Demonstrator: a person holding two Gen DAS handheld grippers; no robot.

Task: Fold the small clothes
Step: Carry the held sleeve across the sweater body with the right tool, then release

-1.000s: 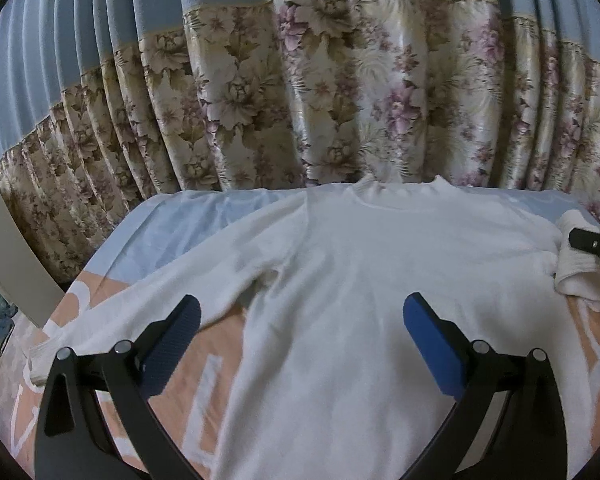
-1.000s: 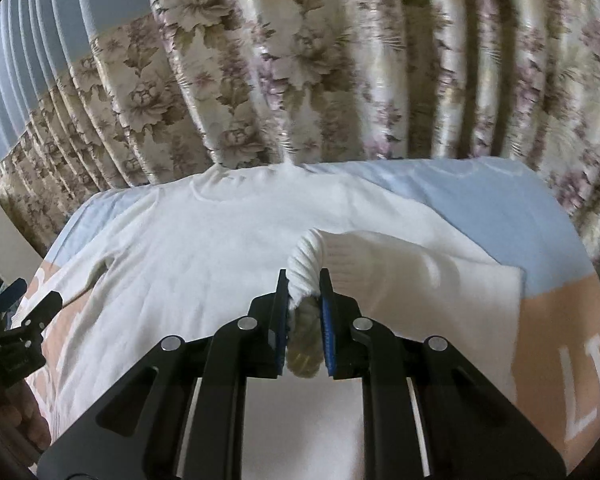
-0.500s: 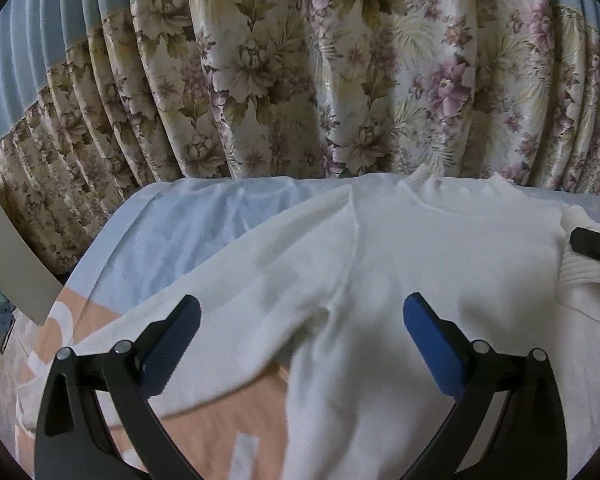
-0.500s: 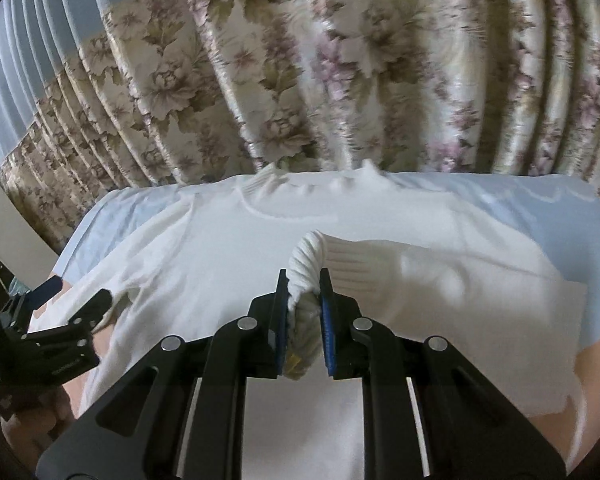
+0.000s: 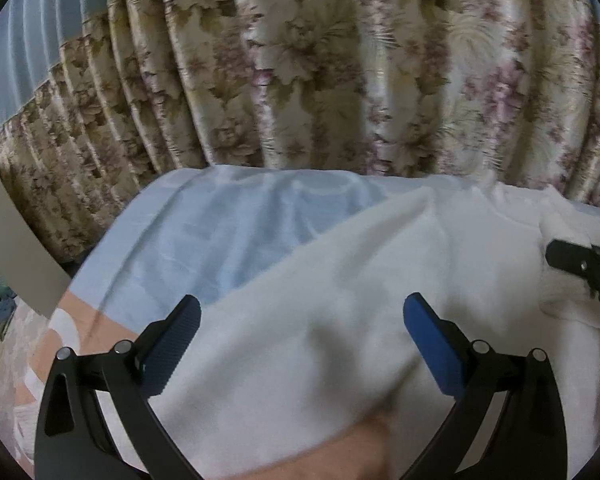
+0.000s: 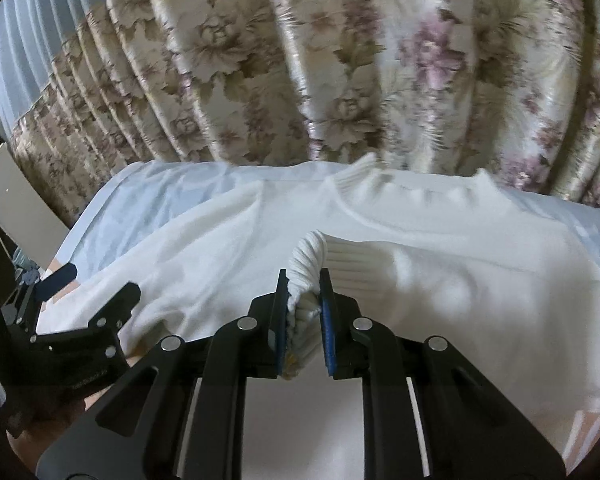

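A white long-sleeved sweater (image 5: 340, 280) (image 6: 228, 248) lies spread flat on the bed, its ribbed collar (image 6: 404, 188) toward the curtain. My right gripper (image 6: 304, 276) is shut on the ribbed cuff of the sleeve (image 6: 312, 252), which is drawn across the sweater's chest. My left gripper (image 5: 300, 316) hovers open over the other sleeve near the armpit, with nothing between its blue pads. The left gripper (image 6: 96, 292) also shows at the left edge of the right wrist view. The right gripper's tip (image 5: 580, 264) shows at the right edge of the left wrist view.
A pale blue and peach bedsheet (image 5: 228, 232) covers the bed. A floral curtain (image 5: 320, 80) hangs close behind the far edge. A grey board (image 5: 12, 240) leans at the left beside the bed.
Both grippers have moved left and toward the curtain, slightly lower. The right one carried the cuff across the chest; the left now hangs over the sleeve instead of the body.
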